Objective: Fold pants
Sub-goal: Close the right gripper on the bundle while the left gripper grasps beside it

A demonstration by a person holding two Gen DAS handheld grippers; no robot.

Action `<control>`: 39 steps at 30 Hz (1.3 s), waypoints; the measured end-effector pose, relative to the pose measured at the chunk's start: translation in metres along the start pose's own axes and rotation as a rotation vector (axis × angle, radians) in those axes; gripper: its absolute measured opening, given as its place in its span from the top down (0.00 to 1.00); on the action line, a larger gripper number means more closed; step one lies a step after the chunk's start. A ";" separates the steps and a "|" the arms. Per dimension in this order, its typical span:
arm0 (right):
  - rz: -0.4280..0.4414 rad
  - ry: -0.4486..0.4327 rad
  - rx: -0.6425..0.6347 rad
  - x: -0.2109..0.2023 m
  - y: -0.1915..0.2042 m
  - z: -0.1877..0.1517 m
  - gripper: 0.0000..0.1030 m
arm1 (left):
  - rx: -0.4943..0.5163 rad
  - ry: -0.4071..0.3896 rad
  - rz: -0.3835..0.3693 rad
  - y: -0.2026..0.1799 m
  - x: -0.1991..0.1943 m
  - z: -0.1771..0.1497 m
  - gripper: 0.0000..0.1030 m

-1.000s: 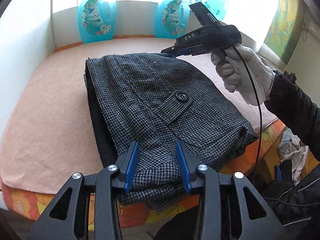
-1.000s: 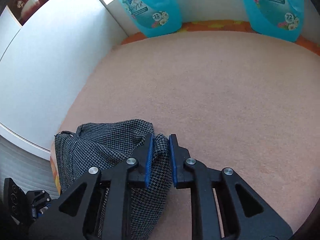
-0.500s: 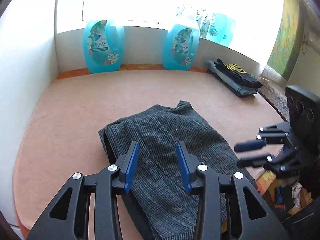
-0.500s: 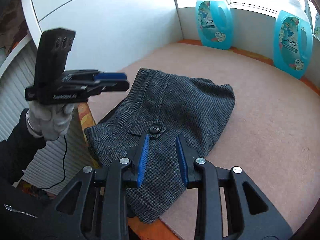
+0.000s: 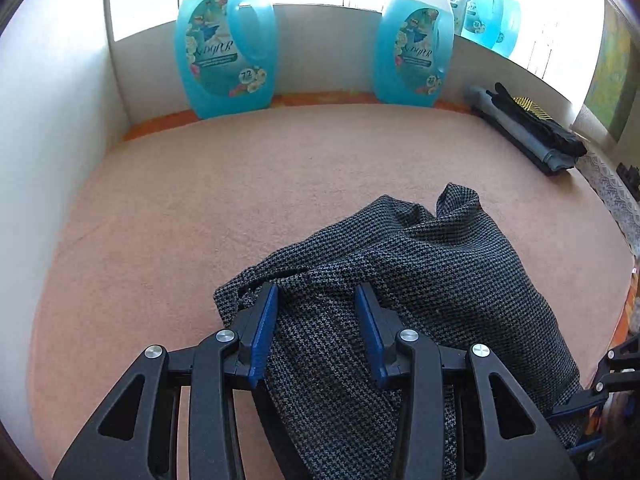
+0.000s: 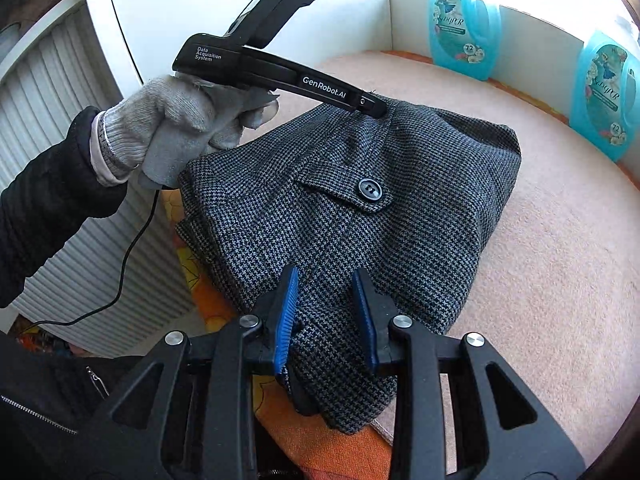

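Grey houndstooth pants [image 5: 440,280] lie folded in a thick bundle on the pink cover [image 5: 240,200], with a black pocket button [image 6: 370,189] facing up. My left gripper [image 5: 316,292] sits over the bundle's far left corner. Its jaws are parted and opening a little, and the cloth lies under and between them without being pinched. From the right wrist I see a gloved hand [image 6: 180,120] holding that left gripper [image 6: 376,110], its tip on the pants [image 6: 400,220]. My right gripper [image 6: 325,276] stands open over the near edge, where the cloth hangs off the table.
Two blue detergent bottles [image 5: 226,52] [image 5: 414,48] stand along the back wall. A stack of folded dark clothes [image 5: 532,132] lies at the back right. A white panel [image 5: 48,120] bounds the left side. An orange patterned cloth [image 6: 208,300] marks the near table edge beside a radiator [image 6: 60,100].
The right gripper let go of the fold it pinched and swung back to the pants' near edge. The left gripper came from the air on the left down onto the far corner.
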State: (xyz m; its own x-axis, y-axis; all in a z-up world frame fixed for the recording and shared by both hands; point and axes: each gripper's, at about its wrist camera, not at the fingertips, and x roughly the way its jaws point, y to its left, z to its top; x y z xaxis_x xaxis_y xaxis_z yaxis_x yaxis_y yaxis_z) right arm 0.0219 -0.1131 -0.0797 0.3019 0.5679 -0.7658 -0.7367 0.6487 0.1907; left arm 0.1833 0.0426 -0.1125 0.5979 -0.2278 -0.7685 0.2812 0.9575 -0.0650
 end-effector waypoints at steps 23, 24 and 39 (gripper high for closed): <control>0.198 0.003 0.559 0.006 -0.148 0.012 0.24 | -0.452 0.183 -0.389 0.051 -0.015 -0.059 0.31; 0.205 0.007 0.564 0.008 -0.149 0.012 0.24 | -0.449 0.189 -0.394 0.049 -0.013 -0.060 0.31; 0.234 0.015 0.502 0.030 -0.135 0.027 0.34 | -0.341 0.109 -0.297 0.026 -0.012 -0.056 0.43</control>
State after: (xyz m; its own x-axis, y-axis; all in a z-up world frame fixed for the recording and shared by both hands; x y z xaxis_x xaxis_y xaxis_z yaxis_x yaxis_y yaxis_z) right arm 0.1466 -0.1700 -0.1120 0.1534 0.7209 -0.6758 -0.4030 0.6701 0.6234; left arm 0.1414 0.0797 -0.1403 0.4412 -0.4983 -0.7463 0.1543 0.8614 -0.4840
